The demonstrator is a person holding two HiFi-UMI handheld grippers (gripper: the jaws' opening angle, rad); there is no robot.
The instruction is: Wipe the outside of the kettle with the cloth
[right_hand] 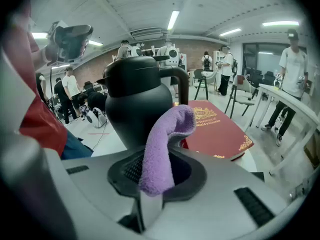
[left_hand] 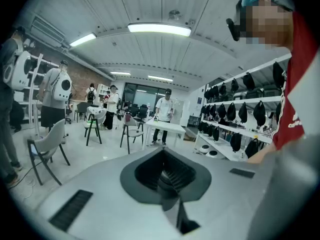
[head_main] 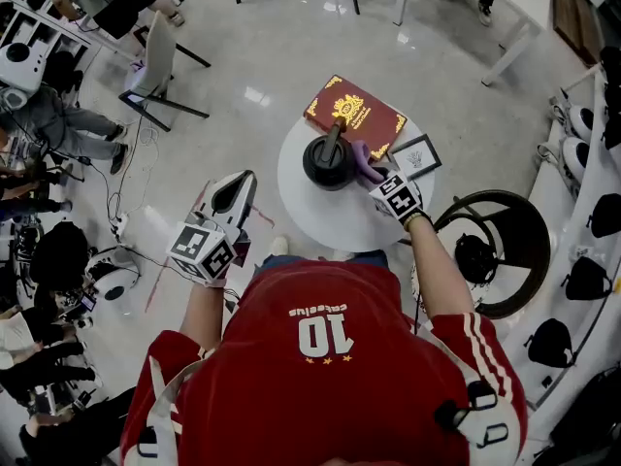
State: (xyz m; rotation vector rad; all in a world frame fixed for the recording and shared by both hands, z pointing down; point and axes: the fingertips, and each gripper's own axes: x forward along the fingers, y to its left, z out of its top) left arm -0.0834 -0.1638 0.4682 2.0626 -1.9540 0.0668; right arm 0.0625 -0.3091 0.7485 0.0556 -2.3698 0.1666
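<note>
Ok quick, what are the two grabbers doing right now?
Left gripper: shut, holding nothing.
Right gripper: shut on the purple cloth, next to the kettle.

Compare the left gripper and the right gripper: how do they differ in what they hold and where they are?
The right gripper has its jaws shut on the purple cloth; the left gripper has its jaws together on nothing. The right gripper is over the round table, close to the black kettle; the left gripper is off the table, over the floor. Both carry a marker cube.
</note>
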